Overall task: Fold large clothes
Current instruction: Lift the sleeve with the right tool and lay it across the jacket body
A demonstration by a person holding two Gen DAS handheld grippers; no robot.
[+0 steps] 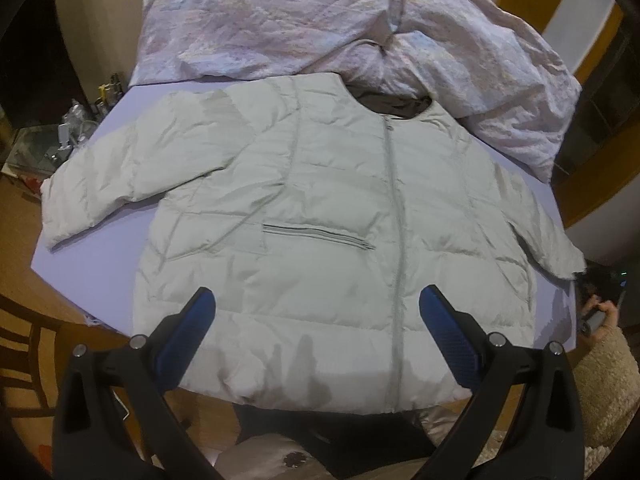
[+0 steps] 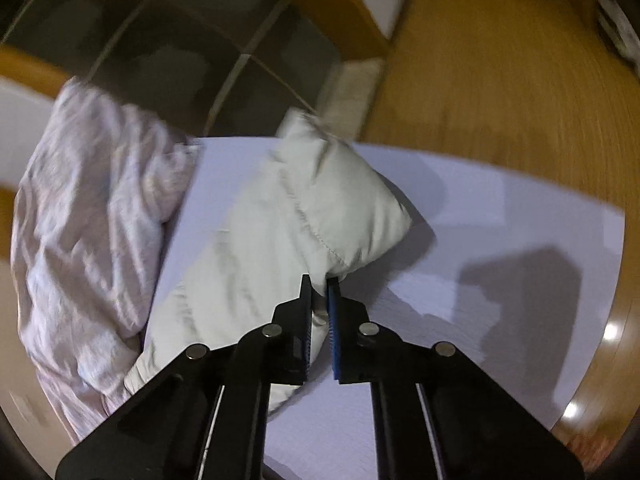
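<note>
One pale puffer jacket (image 1: 320,208) lies on one table (image 1: 100,240), with two sleeves showing. One crumpled pinkish quilt (image 1: 300,20) lies behind it. Two tools are counted: the left tool (image 1: 318,300) and the right tool (image 2: 320,284).

Crumpled pink quilt (image 1: 280,20) at far table (image 1: 120,104) edge — wood floor (image 2: 500,80), chair (image 1: 20,332).

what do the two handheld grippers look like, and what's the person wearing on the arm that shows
Both the left gripper and the right gripper are matte black plastic linkages with round silver pivot pins. The fingers carry blue textured pads. No cables or markings show. At the left view's right edge, the person's sleeve is a fuzzy beige knit.
</note>
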